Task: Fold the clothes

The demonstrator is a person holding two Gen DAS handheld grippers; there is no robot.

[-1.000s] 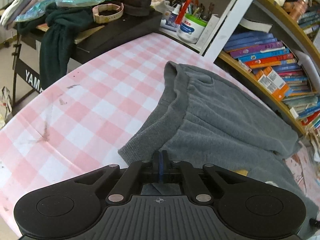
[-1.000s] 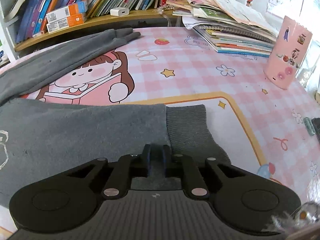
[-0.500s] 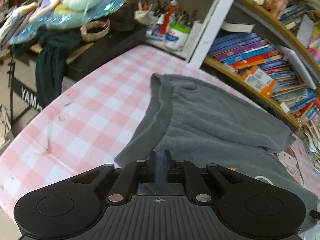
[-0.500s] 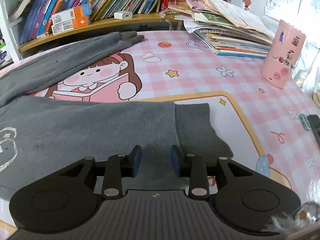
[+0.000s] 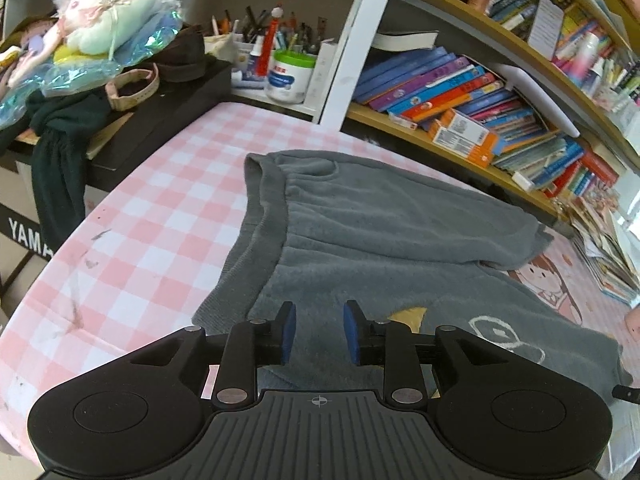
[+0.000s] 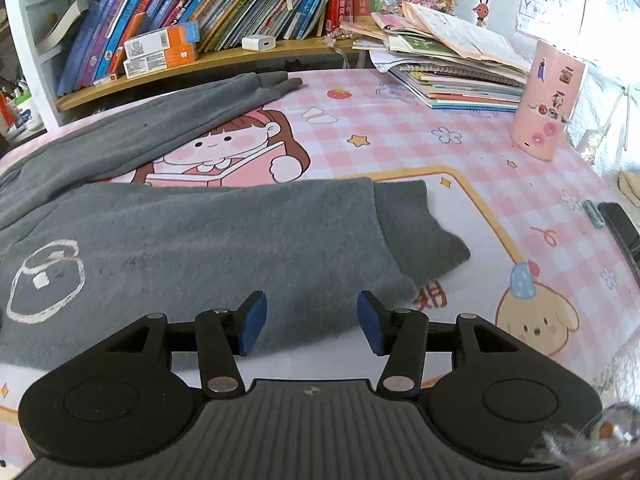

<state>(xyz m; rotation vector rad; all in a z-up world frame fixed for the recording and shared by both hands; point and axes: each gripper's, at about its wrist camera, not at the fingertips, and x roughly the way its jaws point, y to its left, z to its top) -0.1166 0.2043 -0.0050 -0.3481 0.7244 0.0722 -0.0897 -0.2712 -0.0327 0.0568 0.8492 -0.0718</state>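
Grey sweatpants (image 5: 372,236) lie flat on the pink checked table cover (image 5: 160,216), ribbed waistband to the left, both legs running right. My left gripper (image 5: 318,332) is open and empty, just above the near waist end. In the right wrist view the near leg (image 6: 224,240) ends in a ribbed cuff (image 6: 416,228), and the far leg (image 6: 160,128) lies by the bookshelf. My right gripper (image 6: 310,322) is open and empty, just above the near leg's lower edge beside the cuff. A white drawn print (image 6: 44,280) shows on the near leg.
A bookshelf (image 5: 480,112) with books runs along the far side. A pen jar (image 5: 290,76), a dark cloth and toys (image 5: 100,36) stand at the left. A stack of notebooks (image 6: 452,76) and a pink cup (image 6: 548,100) sit at the far right.
Both grippers were shut on the sweatpants, left at the waist, right near the cuff. Both have opened, let go and drawn back a little. The pants now lie flat.
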